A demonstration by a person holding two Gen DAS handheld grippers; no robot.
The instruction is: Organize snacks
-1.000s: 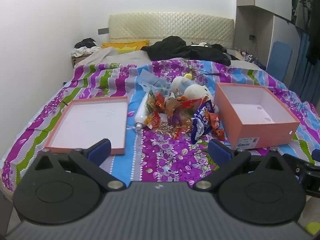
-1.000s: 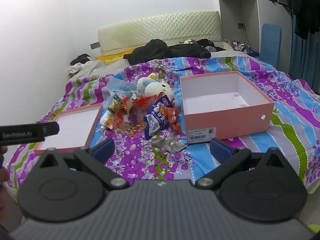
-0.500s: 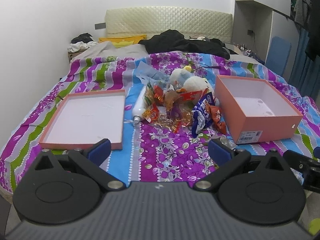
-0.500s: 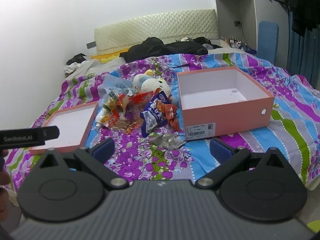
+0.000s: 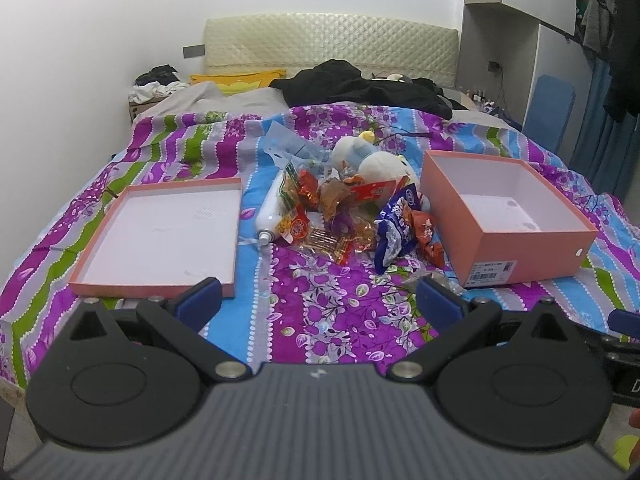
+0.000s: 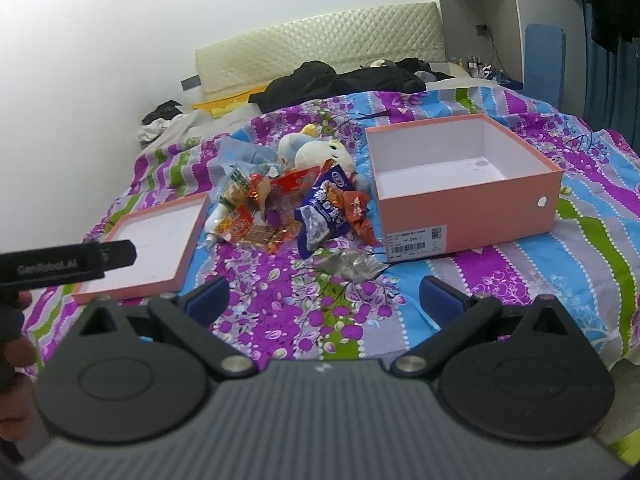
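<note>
On the bed (image 5: 320, 320), under its one flowered quilt, we are counting downward in size. One pink box (image 5: 506, 216) is sitting open at the right, a barcode label (image 6: 416, 240) on its near wall, the print too small to read. One pink lid (image 5: 160, 236) is lying upturned at the left. Between them one snack pile (image 5: 340, 216) is resting: we are making out one blue bag (image 6: 324, 212) with white Chinese characters, one white tube (image 5: 270, 216) and several red and orange packets we cannot count surely. Two plush toys (image 5: 372, 156) are lying behind the pile. One crumpled silver wrapper (image 6: 350, 266) is lying alone just before the box. We are holding the left gripper (image 5: 318, 302) and the right gripper (image 6: 324, 296) over the near edge, fingers spread wide, grasping nothing. We are reading "GenRobot.AI" on the left tool in the right view.
</note>
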